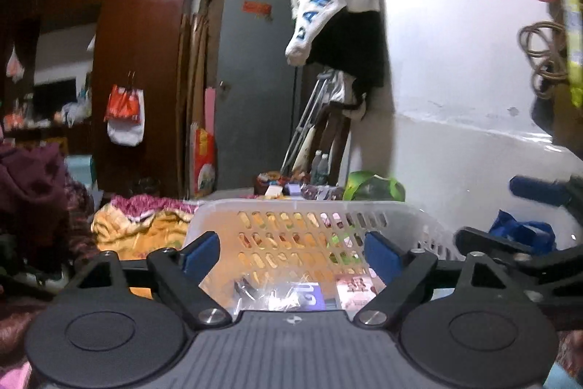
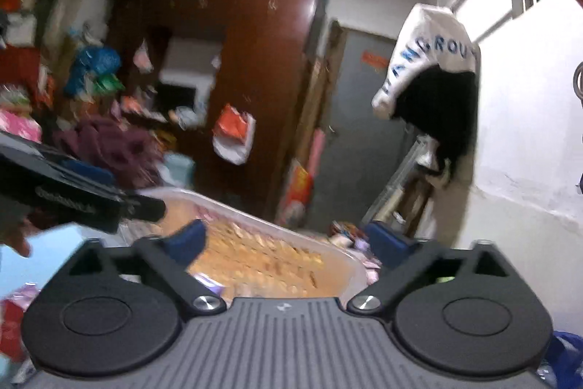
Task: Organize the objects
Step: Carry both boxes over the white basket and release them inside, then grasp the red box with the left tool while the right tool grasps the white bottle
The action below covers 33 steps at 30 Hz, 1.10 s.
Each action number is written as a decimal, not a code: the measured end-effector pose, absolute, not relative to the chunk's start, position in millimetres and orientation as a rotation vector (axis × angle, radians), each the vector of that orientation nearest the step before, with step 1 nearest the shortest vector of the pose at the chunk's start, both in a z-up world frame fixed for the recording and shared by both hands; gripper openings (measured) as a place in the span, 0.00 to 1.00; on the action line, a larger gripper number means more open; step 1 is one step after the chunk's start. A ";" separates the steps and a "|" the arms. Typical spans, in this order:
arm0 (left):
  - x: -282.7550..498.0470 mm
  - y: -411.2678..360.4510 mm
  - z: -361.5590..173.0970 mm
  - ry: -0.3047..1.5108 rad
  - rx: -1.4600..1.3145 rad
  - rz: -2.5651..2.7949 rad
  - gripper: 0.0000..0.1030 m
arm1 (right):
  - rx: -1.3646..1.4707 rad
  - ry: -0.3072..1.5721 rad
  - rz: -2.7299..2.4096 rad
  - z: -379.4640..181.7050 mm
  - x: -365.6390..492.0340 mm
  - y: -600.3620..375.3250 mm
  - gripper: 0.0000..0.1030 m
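Observation:
A white slotted plastic basket (image 1: 291,206) stands right in front of my left gripper (image 1: 291,252), which is open and empty above its near side. Inside the basket lie a crinkly clear packet (image 1: 277,294), a blue-purple packet (image 1: 309,294) and a pink packet (image 1: 355,287). In the right wrist view the same basket (image 2: 255,214) is blurred, below and ahead of my right gripper (image 2: 288,239), which is open and empty. The other gripper shows at the left edge of the right wrist view (image 2: 80,199) and at the right edge of the left wrist view (image 1: 510,243).
Yellow and pink bedding (image 1: 138,225) lies left of the basket. A dark red wardrobe (image 1: 142,61) and a grey door (image 1: 255,90) stand behind. Clothes (image 1: 339,17) hang on the white wall. Snacks, bottles (image 1: 320,166) and a green bag (image 1: 371,186) lie beyond the basket.

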State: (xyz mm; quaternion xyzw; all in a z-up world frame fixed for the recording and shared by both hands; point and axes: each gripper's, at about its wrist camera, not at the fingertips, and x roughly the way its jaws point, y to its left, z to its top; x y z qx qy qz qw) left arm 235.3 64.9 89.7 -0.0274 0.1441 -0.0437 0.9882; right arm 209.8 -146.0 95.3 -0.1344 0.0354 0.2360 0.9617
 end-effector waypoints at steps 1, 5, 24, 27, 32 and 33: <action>220.3 66.6 87.6 0.277 -0.049 -0.089 0.88 | -0.261 0.081 0.493 92.9 198.9 -152.5 1.00; 151.5 70.2 71.7 0.215 -0.017 -0.093 0.88 | -0.146 0.208 0.474 64.9 154.4 -183.3 1.00; 98.9 85.6 -9.0 0.354 -0.170 -0.107 0.88 | -0.027 0.423 0.624 -5.4 134.9 -208.8 0.82; 107.9 87.9 -16.2 0.401 -0.183 -0.100 0.88 | -0.041 0.472 0.630 -4.1 142.6 -200.6 0.82; 112.0 89.5 -20.4 0.430 -0.197 -0.126 0.88 | -0.073 0.516 0.634 -9.4 147.2 -189.6 0.81; 112.8 89.8 -20.6 0.434 -0.199 -0.120 0.88 | -0.071 0.510 0.637 -10.8 146.8 -190.1 0.79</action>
